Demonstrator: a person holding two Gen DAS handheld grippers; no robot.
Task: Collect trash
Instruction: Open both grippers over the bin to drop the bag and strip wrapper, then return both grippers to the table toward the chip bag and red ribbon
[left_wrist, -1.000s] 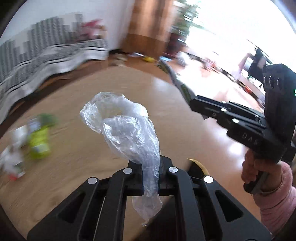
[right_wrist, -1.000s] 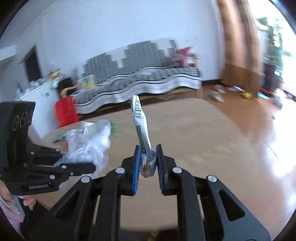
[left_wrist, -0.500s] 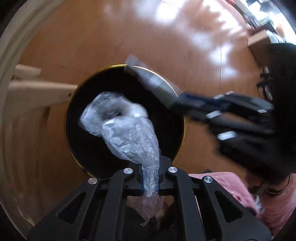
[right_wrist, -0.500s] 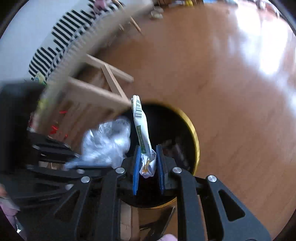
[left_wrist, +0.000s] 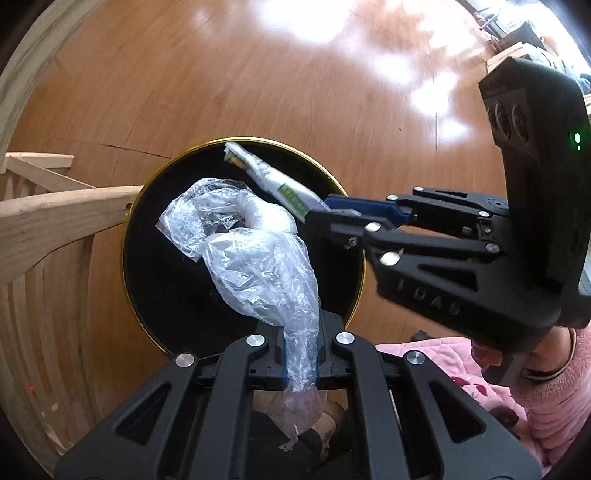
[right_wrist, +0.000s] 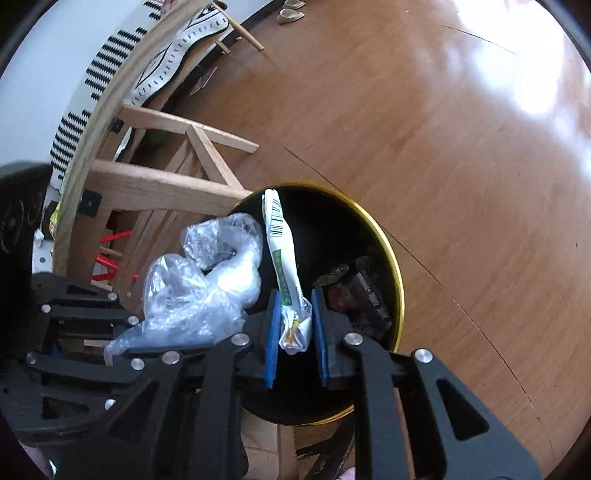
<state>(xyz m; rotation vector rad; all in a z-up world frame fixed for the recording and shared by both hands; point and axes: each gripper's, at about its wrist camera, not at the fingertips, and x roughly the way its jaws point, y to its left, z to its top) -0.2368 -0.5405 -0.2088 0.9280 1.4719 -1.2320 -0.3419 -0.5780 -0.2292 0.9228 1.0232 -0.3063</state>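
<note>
My left gripper (left_wrist: 300, 350) is shut on a crumpled clear plastic bag (left_wrist: 255, 254) and holds it over the mouth of a black trash bin with a gold rim (left_wrist: 125, 229). My right gripper (right_wrist: 295, 332) is shut on a white and green wrapper (right_wrist: 282, 258) with a barcode, also held above the bin (right_wrist: 397, 280). In the left wrist view the right gripper (left_wrist: 321, 214) reaches in from the right with the wrapper (left_wrist: 269, 181). In the right wrist view the bag (right_wrist: 199, 288) hangs to the left. Dark trash (right_wrist: 354, 288) lies inside the bin.
The bin stands on a wooden floor (right_wrist: 461, 129) beside the round table's wooden legs (right_wrist: 166, 184). The table edge (left_wrist: 26, 62) curves along the left. A striped sofa cover (right_wrist: 177, 55) lies beyond. My pink sleeve (left_wrist: 517, 387) shows at lower right.
Both grippers swung down from above the table to over the trash bin, each still holding its piece. Since half a second ago they steadied over the bin mouth.
</note>
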